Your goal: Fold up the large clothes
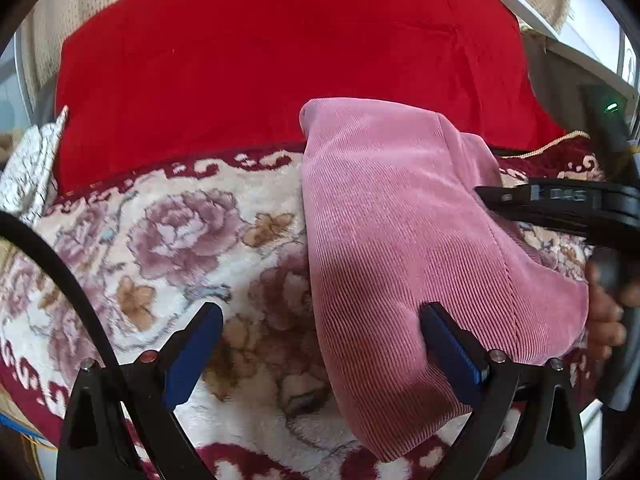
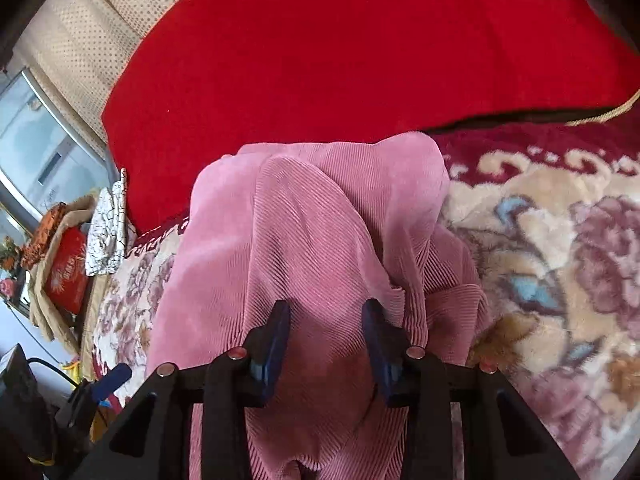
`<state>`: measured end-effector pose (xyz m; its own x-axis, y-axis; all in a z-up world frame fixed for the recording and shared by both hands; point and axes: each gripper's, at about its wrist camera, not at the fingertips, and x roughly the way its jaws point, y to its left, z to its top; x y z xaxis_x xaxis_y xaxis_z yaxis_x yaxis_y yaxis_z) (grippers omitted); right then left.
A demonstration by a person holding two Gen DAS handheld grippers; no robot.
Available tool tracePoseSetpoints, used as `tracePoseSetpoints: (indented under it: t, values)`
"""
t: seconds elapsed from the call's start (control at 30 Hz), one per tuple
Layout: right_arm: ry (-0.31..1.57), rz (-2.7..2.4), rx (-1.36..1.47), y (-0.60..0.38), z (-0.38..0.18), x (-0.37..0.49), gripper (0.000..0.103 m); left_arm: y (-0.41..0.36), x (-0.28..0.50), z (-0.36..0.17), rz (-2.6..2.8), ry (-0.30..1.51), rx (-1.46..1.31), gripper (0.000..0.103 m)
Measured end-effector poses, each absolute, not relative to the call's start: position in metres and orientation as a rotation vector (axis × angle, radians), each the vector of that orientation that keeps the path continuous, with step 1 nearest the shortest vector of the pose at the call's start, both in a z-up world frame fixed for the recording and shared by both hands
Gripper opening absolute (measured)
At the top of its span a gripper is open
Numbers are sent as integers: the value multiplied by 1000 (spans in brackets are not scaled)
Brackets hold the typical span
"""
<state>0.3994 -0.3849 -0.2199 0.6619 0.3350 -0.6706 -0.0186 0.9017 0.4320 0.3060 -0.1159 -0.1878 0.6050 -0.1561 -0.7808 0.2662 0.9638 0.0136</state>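
Note:
A pink corduroy garment (image 1: 384, 216) lies folded into a long strip on the floral blanket (image 1: 168, 232). My left gripper (image 1: 320, 344) is wide open just above it. Its right finger (image 1: 452, 352) rests over the cloth, and its left finger (image 1: 192, 356) is over bare blanket. In the right wrist view the garment (image 2: 312, 216) looks bunched, with a raised fold. My right gripper (image 2: 326, 336) hangs over its near end with its jaws part open and closing. Cloth lies between the pads, and I see no pinch. The right gripper (image 1: 532, 200) and a hand (image 1: 604, 320) show at the strip's right side.
A red quilt (image 1: 280, 60) lies behind the garment, with beige dotted fabric (image 2: 80, 32) beyond it. A white crackle-print cloth (image 2: 106, 232) sits at the blanket's left edge. Past that edge are boxes (image 2: 66, 276), a window (image 2: 36, 152) and cables.

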Motion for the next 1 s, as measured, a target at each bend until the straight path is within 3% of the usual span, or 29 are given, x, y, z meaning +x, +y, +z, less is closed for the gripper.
tracePoseSetpoints:
  t: [0.3, 0.37, 0.43, 1.0]
  values:
    - [711, 140, 176, -357, -189, 301, 42, -114, 279, -172, -196, 822, 194, 100]
    - [713, 105, 114, -349, -186, 285, 52, -110, 270, -166, -182, 805, 190, 100]
    - [708, 69, 66, -342, -182, 274, 55, -104, 260, -159, -179, 787, 178, 100]
    - [555, -60, -155, -300, -136, 206, 55, -88, 205, -97, -168, 634, 140, 100]
